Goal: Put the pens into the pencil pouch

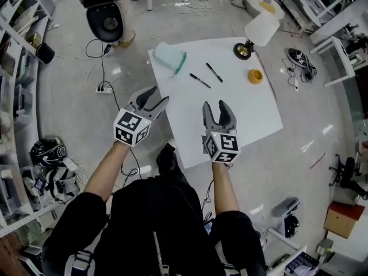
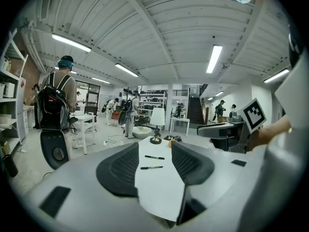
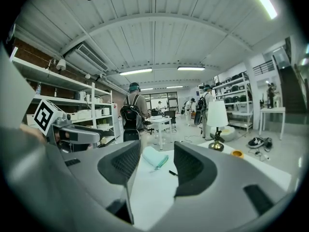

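Note:
Two black pens lie on the white table [image 1: 247,108]: one pen [image 1: 200,80] left of the other pen [image 1: 214,72], both past the middle. A pale green pencil pouch [image 1: 171,57] rests at the table's far left corner, seen between the right jaws as the pouch [image 3: 155,157]. My left gripper [image 1: 154,99] hovers open at the table's left edge, with both pens [image 2: 152,167] [image 2: 154,157] ahead of it. Over the near part of the table my right gripper [image 1: 219,111] stands open. Neither holds anything.
A lamp [image 1: 257,32] with a white shade stands at the far right corner beside a yellow tape roll [image 1: 255,76]. Cables and a power strip [image 1: 104,88] lie on the floor to the left. People stand in the room [image 2: 58,95].

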`<act>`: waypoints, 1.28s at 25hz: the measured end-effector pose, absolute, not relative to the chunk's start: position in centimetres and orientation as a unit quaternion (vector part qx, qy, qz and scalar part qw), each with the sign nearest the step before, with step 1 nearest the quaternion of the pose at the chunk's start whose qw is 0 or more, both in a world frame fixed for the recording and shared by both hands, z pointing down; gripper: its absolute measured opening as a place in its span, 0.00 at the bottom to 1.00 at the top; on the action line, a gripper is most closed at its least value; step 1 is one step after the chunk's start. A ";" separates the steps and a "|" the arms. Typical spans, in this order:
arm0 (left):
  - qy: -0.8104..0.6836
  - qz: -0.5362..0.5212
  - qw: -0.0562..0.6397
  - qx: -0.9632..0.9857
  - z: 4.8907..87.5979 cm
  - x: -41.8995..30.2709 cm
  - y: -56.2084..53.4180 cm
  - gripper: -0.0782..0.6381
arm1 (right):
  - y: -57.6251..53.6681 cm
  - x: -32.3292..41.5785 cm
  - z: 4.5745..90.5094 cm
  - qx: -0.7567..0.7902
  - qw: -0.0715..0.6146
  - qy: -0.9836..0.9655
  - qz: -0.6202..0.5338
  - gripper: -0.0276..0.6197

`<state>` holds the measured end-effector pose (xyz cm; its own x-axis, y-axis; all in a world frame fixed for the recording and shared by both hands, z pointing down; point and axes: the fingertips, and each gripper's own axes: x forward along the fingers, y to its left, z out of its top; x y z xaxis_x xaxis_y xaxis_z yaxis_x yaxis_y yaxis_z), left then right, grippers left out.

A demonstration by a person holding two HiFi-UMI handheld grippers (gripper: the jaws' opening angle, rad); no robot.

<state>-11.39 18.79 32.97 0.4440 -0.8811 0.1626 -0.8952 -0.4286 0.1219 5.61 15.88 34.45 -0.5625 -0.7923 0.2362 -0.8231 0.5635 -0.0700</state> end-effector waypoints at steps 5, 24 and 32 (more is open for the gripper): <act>-0.521 0.044 0.105 0.846 33.7 -11.6 14.7 0.41 | 12.3 5.7 35.5 0.461 0.101 -0.876 0.095 0.38; -0.507 0.104 0.152 0.842 38.9 -11.8 3.6 0.41 | 2.3 5.2 40.9 0.440 0.139 -0.875 0.146 0.38; -0.498 0.115 0.153 0.846 39.6 -12.2 0.7 0.41 | 1.0 5.4 42.0 0.447 0.149 -0.869 0.154 0.37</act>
<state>-12.16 0.67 39.63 0.4784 -0.8072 0.3458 -0.8771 -0.4581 0.1442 5.40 0.98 42.03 -0.5561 -0.7303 0.3967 -0.8221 0.5534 -0.1337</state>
